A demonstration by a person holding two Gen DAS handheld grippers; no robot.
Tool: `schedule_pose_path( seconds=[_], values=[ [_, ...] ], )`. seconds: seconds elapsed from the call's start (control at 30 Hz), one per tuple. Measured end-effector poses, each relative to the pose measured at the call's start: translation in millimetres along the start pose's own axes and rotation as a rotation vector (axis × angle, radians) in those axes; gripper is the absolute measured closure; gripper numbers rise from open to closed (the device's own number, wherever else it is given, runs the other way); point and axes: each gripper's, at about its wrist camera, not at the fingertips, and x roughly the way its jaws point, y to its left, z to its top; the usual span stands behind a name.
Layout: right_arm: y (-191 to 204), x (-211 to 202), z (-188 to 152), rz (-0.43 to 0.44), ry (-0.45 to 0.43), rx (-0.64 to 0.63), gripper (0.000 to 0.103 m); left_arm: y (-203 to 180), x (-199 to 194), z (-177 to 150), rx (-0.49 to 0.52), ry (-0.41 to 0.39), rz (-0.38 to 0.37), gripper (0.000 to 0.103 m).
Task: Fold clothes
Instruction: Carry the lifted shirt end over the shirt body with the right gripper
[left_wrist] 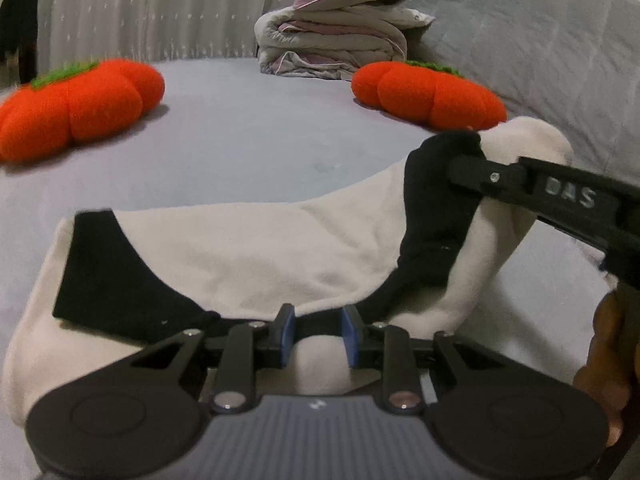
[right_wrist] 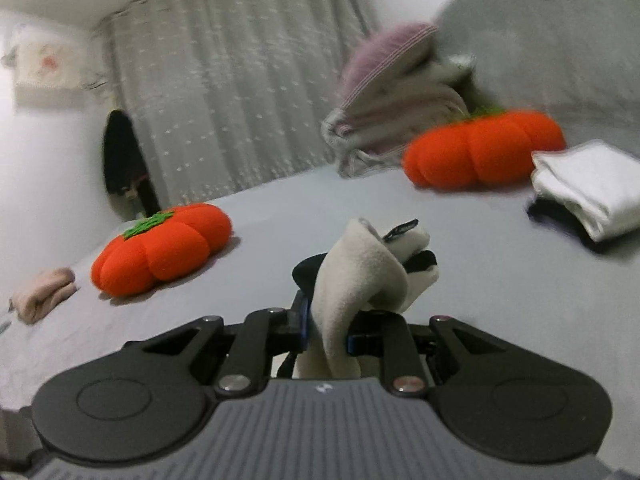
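A: The cream garment (left_wrist: 248, 248) with black trim looks like soft matt fleece; the bedsheet (left_wrist: 240, 140) under it is smooth cloth.

B: The orange pumpkin cushions (left_wrist: 76, 108) behind it look knitted (fuzzy), and the left gripper (left_wrist: 318, 336) is matt black plastic with shiny metal screws.

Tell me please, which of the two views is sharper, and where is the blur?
Left wrist view: mostly sharp, garment crisp, bed bowed by fisheye. Right wrist view: smeared at right, folded white clothes and bedding pile streaked, held garment in right gripper clearer.
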Motion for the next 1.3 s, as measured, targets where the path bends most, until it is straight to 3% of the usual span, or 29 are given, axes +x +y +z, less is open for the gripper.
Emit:
schedule_pose_path(
  seconds=[0.13, 0.27, 0.33, 0.37, 0.47, 0.53, 0.6, 0.9, 1.3],
  values=[
    [12.9, -0.4, 3.6, 0.067, -0.024, -0.066, 0.083, 6.8, -1.0, 6.0, -0.034, 0.021, -0.039, 0.075],
    [7.2, 3.2, 4.7, 0.069, -0.027, -0.064, 0.083, 26.2, -5.0, 19.3, -0.134, 0.018, -0.093, 0.069],
    [0.1, 3.7, 5.4, 0.068, -0.025, -0.046, 0.083, 27.5, -4.4, 25.8, -0.102, 0.003, -0.028, 0.07],
    [-2.0, 4.1, 5.9, 0.069, -0.026, -0.037, 0.083, 23.8, -3.8, 29.2, -0.053, -0.01, 0.045, 0.07],
    [-7.7, 5.1, 7.3, 0.073, -0.027, -0.011, 0.083, -1.0, 5.4, 35.7, 0.203, -0.043, 0.283, 0.07],
    [-5.1, 4.4, 6.6, 0.081, -0.028, -0.006, 0.083, -15.2, 19.2, 37.1, 0.336, -0.05, 0.344, 0.07],
    [-4.6, 4.9, 6.7, 0.093, -0.027, 0.0, 0.083, -22.8, 35.8, 40.4, 0.393, -0.025, 0.339, 0.07],
    [-6.6, 5.0, 6.8, 0.114, -0.013, 0.0, 0.083, -5.7, 90.4, 81.4, 0.239, 0.075, 0.234, 0.071],
    [-7.0, 7.3, 3.8, 0.118, 0.004, 0.0, 0.083, -22.0, 81.9, 64.4, 0.297, 0.084, 0.277, 0.075]
  ],
)
